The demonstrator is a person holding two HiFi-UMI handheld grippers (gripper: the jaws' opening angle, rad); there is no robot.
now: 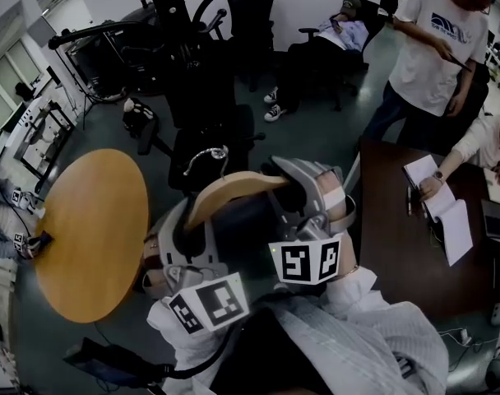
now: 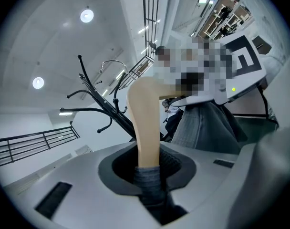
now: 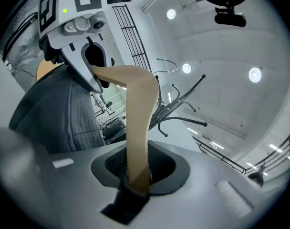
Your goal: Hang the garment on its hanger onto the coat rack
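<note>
Left gripper (image 2: pixel 147 170) and right gripper (image 3: pixel 135 174) each clamp one arm of the hanger (image 1: pixel 233 189) — evidently to steady its hook (image 1: pixel 207 155) for the coat rack (image 2: pixel 105 109).

Left gripper (image 1: pixel 187 225), right gripper (image 1: pixel 293 184): grey moulded shells. Each has a white cube (image 1: pixel 306 262) with black square markers and a green LED (image 2: pixel 233 89) by them. Dark ribbed pads (image 2: pixel 173 163). Sleeves (image 1: pixel 373 319) white, finely striped.

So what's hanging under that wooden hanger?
A dark grey garment, draped over the wooden hanger. Its lower part is covered by the left gripper, the right gripper and the person's sleeves.
</note>
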